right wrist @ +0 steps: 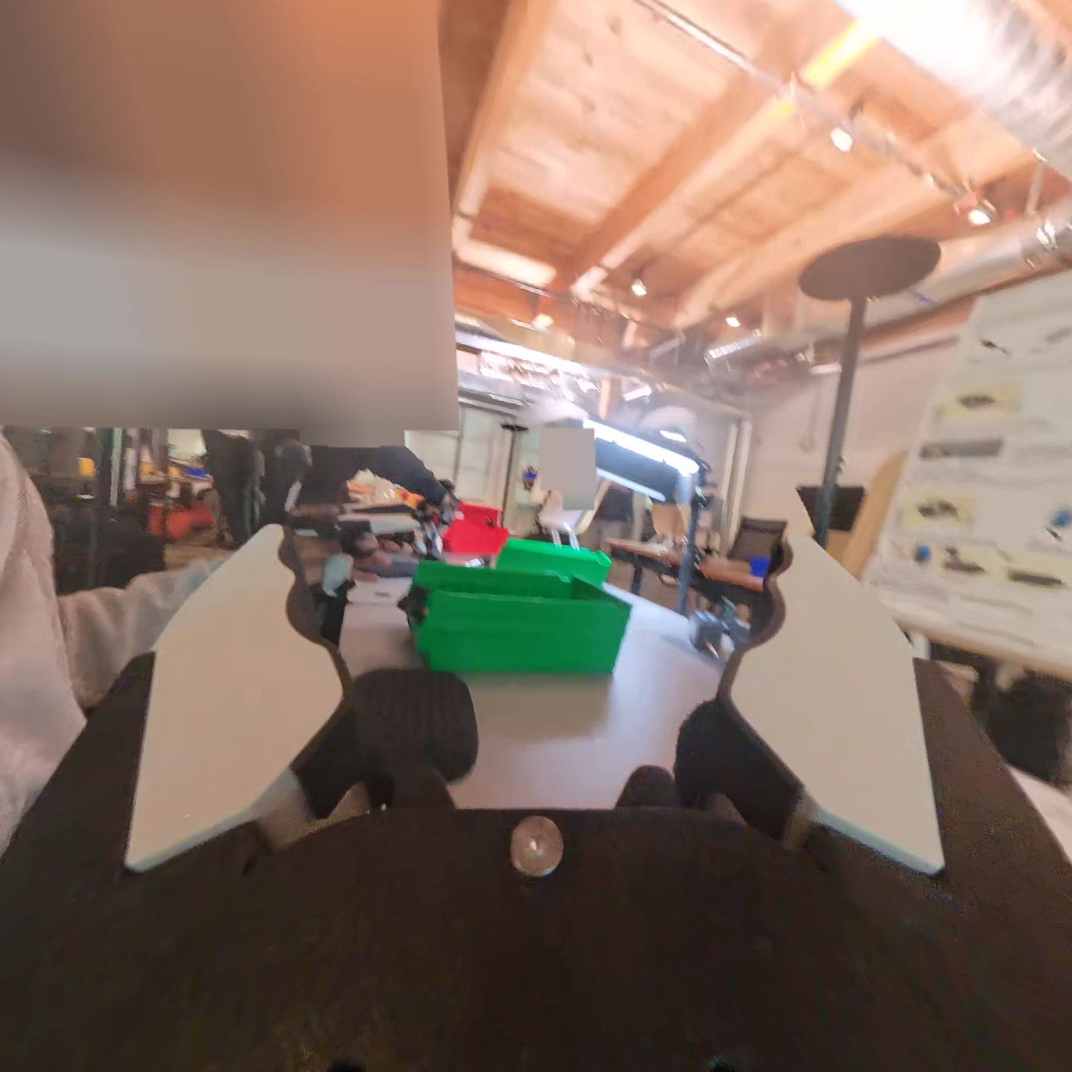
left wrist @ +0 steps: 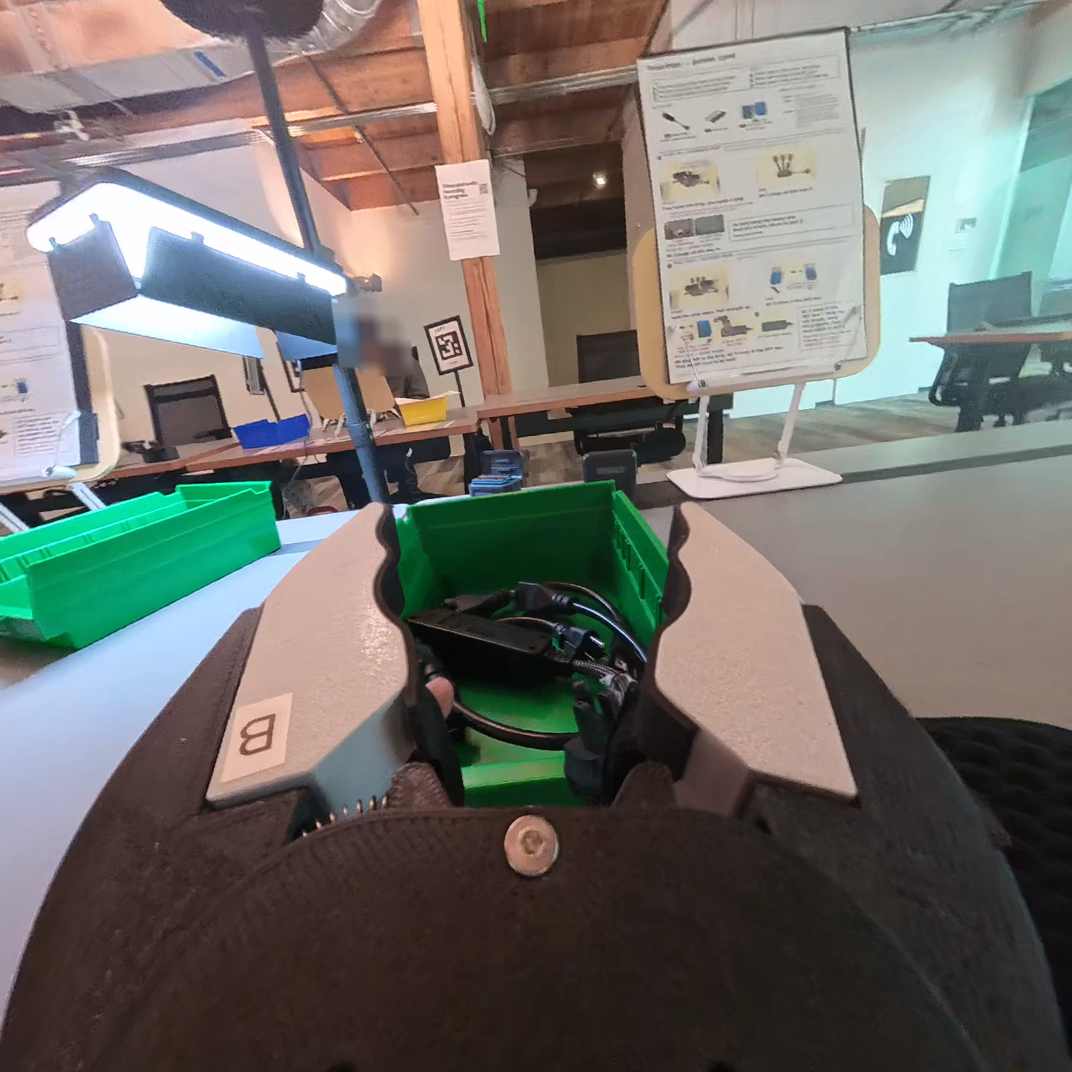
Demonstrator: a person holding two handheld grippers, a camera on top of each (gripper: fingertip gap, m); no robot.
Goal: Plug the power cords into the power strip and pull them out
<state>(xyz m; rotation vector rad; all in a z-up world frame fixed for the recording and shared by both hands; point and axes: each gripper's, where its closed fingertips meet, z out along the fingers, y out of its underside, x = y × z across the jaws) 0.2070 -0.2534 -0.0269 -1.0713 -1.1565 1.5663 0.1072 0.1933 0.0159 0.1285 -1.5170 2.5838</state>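
Observation:
In the left wrist view a green bin stands on the table with its low front towards me. It holds a black power strip and a tangle of black power cords. My left gripper is open, with its grey fingers on either side of the bin's front. A fingertip of a hand shows by the left finger. In the blurred right wrist view my right gripper is open and empty above the table, facing a green bin.
A second green bin lies at the left. A lit lamp hangs on a pole. An instruction board stands at the back right. In the right wrist view there are another green bin, a red bin and a white sleeve. My hands' fingertips stand some 50 cm from each other.

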